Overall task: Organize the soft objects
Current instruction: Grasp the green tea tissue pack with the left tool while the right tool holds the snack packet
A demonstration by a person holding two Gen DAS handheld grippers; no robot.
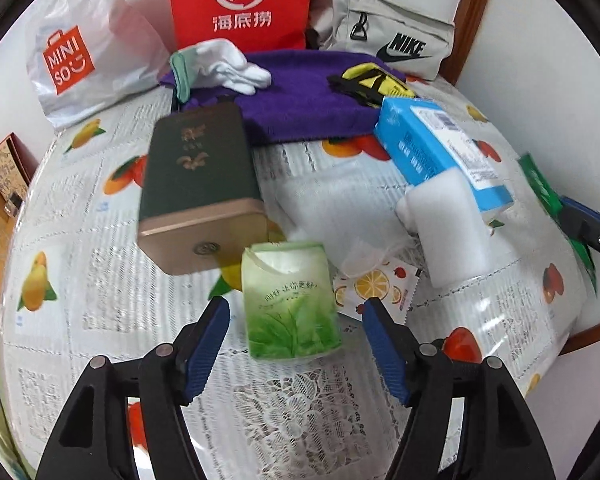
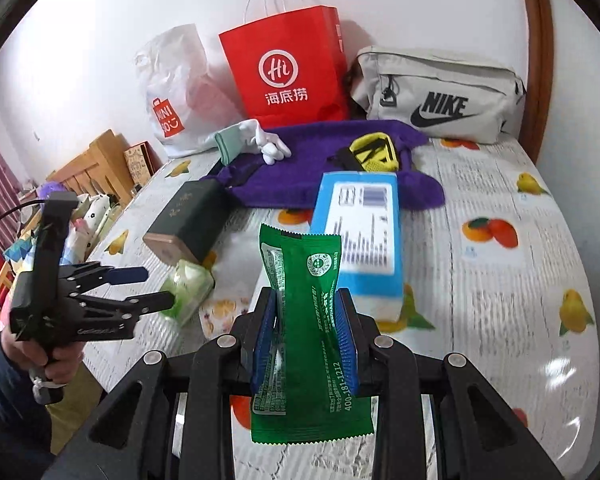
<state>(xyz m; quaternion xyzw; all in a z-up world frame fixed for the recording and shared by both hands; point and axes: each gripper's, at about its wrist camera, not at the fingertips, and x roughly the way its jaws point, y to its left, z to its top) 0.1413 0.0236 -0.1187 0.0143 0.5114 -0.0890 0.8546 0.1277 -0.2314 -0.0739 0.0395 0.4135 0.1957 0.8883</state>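
Note:
A pale green tissue pack [image 1: 290, 300] lies on the fruit-print tablecloth [image 1: 80, 280], between the jaws of my left gripper [image 1: 296, 320]. The blue pads stand apart from both its sides, so the gripper is open. The right wrist view shows the left gripper [image 2: 156, 286] held in a hand, its tips at the same tissue pack [image 2: 188, 292]. My right gripper [image 2: 306, 300] is shut on a green foil packet [image 2: 308, 308], which stands up between the pads above the table. A purple towel [image 1: 308, 96] at the back carries a white glove [image 1: 228, 64] and a yellow-black strap item [image 1: 372, 80].
A dark green tin [image 1: 196, 184] lies just beyond the tissue pack. To the right are a white mesh cloth [image 1: 332, 208], a fruit-print sachet [image 1: 376, 284], a white sponge [image 1: 444, 224] and a blue tissue box [image 1: 440, 152]. Along the wall stand a Miniso bag [image 2: 176, 96], red paper bag [image 2: 288, 68] and Nike pouch [image 2: 436, 92].

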